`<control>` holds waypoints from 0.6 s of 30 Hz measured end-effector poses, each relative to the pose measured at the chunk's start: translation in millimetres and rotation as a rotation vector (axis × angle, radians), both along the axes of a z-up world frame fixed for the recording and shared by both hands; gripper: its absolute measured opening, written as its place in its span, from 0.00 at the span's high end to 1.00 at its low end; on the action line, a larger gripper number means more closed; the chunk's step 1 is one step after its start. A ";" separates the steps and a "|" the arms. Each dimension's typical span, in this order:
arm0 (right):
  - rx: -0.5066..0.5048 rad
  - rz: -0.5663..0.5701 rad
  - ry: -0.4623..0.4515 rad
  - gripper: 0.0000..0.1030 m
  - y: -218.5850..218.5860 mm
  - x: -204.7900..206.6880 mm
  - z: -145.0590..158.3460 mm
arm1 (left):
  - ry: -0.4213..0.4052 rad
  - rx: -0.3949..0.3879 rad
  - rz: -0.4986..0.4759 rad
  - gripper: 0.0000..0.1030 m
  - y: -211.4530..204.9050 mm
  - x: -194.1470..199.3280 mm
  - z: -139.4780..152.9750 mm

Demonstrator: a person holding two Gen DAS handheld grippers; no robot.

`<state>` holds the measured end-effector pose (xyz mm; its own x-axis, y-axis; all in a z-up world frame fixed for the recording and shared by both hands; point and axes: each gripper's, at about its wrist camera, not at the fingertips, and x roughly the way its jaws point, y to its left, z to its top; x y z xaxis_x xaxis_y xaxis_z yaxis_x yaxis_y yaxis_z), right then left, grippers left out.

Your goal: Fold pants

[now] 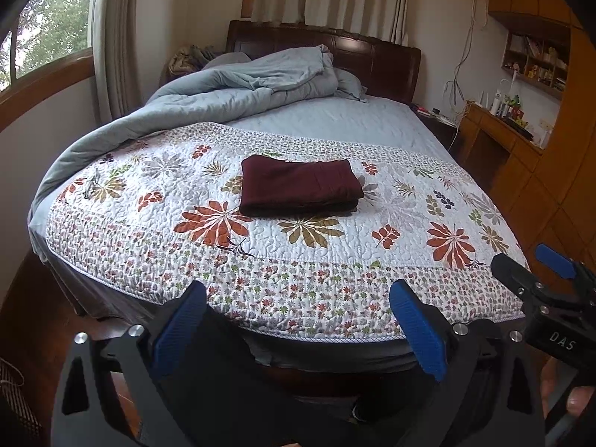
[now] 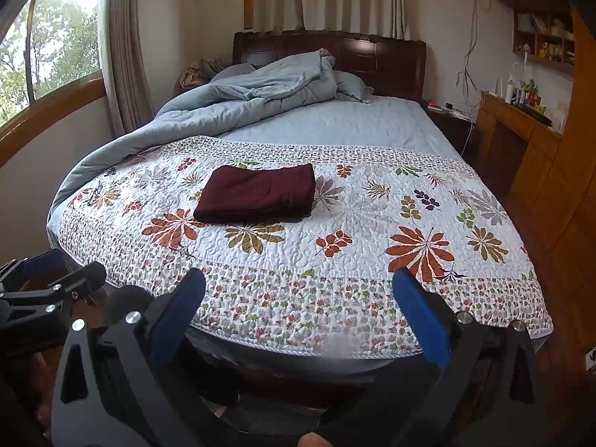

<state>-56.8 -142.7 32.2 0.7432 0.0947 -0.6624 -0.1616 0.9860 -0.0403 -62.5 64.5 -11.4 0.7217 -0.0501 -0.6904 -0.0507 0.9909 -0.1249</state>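
Observation:
Dark maroon pants (image 1: 300, 187) (image 2: 257, 193) lie folded into a neat rectangle on the floral quilt (image 1: 335, 260) (image 2: 354, 260), near the middle of the bed's foot half. My left gripper (image 1: 298, 320) hangs open off the foot edge of the bed, well short of the pants, with nothing between its blue pads (image 1: 419, 329). My right gripper (image 2: 298, 316) is open too, held back at the same edge. Each gripper shows in the other's view: the right gripper (image 1: 536, 272) at the right side, the left gripper (image 2: 52, 275) at the left side.
A rumpled grey-blue duvet (image 1: 231, 89) is piled at the head and down the left side. A dark wooden headboard (image 1: 372, 56), a window (image 1: 48, 29) on the left, and a wooden desk with shelves (image 1: 514, 134) on the right surround the bed.

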 end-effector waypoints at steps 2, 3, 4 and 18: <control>-0.001 0.001 0.003 0.03 0.4 -0.2 -0.3 | 0.000 0.000 0.005 0.04 0.4 -0.4 0.2; -0.002 0.002 0.003 0.03 0.8 -0.3 -0.5 | 0.005 0.006 0.012 0.04 0.4 0.1 -0.2; 0.000 0.002 0.004 0.03 1.1 -0.3 -0.5 | 0.009 0.010 0.015 0.04 0.6 0.9 -0.2; 0.008 0.009 0.005 0.03 2.2 2.5 -1.6 | 0.000 0.002 0.021 0.04 4.5 -0.3 0.6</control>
